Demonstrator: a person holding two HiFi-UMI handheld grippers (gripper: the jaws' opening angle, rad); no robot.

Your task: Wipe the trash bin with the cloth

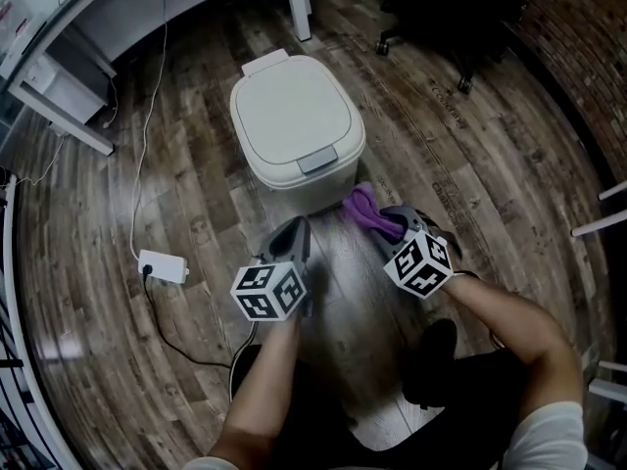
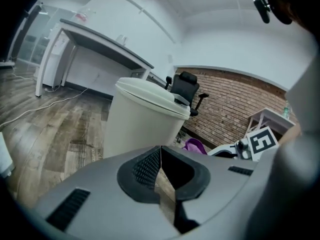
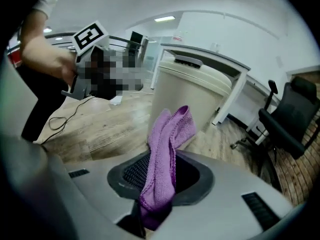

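Grey tongs [image 1: 294, 231], marker cubes [image 1: 269, 292], white sleeve [image 1: 554, 441]

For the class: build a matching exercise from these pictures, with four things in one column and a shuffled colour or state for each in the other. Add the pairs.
Things:
1. trash bin
2. cloth
3. left gripper
4. right gripper

Colour or state:
A. purple
B. jaws together, nothing between them
C. cream, lid down
D. jaws clamped on the cloth

Pairs: 1-C, 2-A, 3-B, 4-D

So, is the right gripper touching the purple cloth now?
Touching. The right gripper view shows the purple cloth pinched between the tongs of the right gripper, with its free end standing up in front of the trash bin.
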